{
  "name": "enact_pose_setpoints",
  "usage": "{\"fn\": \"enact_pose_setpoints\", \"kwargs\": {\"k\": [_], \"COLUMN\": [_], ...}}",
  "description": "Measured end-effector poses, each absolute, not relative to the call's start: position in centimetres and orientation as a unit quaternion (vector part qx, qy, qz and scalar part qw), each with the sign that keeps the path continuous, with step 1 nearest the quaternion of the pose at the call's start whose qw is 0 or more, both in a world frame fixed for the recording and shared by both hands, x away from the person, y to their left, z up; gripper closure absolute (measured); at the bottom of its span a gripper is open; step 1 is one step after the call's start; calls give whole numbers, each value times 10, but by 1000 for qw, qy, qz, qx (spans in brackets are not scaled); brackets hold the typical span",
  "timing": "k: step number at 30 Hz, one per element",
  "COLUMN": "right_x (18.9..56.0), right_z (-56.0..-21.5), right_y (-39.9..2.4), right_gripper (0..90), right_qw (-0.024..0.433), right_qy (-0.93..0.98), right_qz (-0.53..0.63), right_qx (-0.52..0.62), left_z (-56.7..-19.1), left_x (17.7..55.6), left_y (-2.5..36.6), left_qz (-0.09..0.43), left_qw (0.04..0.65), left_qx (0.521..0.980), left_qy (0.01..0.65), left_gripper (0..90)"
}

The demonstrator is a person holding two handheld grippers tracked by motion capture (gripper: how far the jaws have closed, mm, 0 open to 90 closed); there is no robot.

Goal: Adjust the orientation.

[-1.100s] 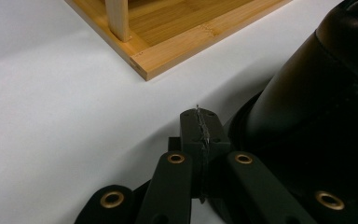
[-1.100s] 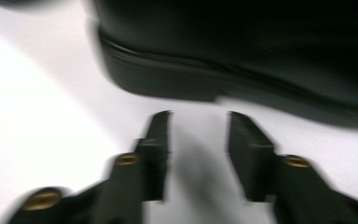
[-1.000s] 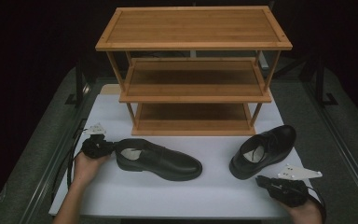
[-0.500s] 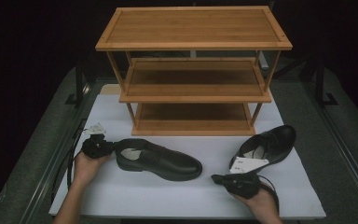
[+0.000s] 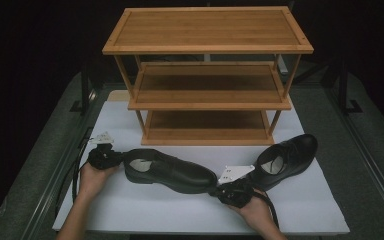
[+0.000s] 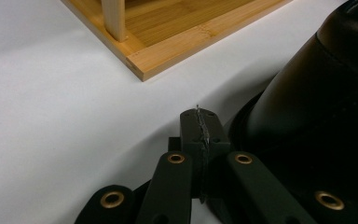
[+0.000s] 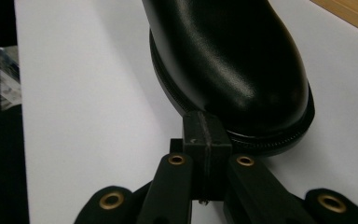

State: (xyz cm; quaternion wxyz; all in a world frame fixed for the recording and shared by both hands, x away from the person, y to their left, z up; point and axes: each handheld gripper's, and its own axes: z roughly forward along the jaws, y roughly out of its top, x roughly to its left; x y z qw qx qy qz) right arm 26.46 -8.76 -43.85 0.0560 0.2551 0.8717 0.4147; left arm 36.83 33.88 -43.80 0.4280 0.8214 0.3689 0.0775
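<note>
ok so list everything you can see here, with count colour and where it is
shoe rack: 1, light wood, three tiers, far middle of the sheet
white sheet: 1, white, spread over the table under rack and shoes
table: 1, grey, under the sheet
near shoe: 1, black leather, front middle, lying across between the two grippers
far shoe: 1, black leather, right of the rack's foot
left gripper: 1, black, jaws shut, at the near shoe's heel
right gripper: 1, black, jaws shut, at the near shoe's toe
hands: 2, left hand and right hand, at the front edge
</note>
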Motion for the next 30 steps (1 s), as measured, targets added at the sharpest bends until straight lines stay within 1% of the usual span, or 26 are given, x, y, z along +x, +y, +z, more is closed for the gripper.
{"fn": "enact_pose_setpoints", "kwargs": {"k": [6,10,13,19,23,30], "right_x": [268,276,285,299,310,319], "right_z": [-439,-440,-438,-435,-435,-438], "right_y": [-90,-86,-81,-74,-72,-75], "right_gripper": [900,900,900,900,900,900], "right_qw": [68,76,86,98,97,92], "right_qy": [864,860,853,841,830,820], "right_qz": [413,410,413,424,435,445], "right_qx": [279,295,307,321,334,348], "left_z": [-439,-436,-433,-436,-436,-437], "left_x": [367,361,353,342,336,325], "left_y": [331,325,324,323,322,317], "left_qz": [60,46,42,25,16,4], "left_qw": [431,431,419,423,421,423], "left_qx": [832,839,850,853,856,858], "left_qy": [344,328,316,304,299,291], "left_gripper": [900,900,900,900,900,900]}}
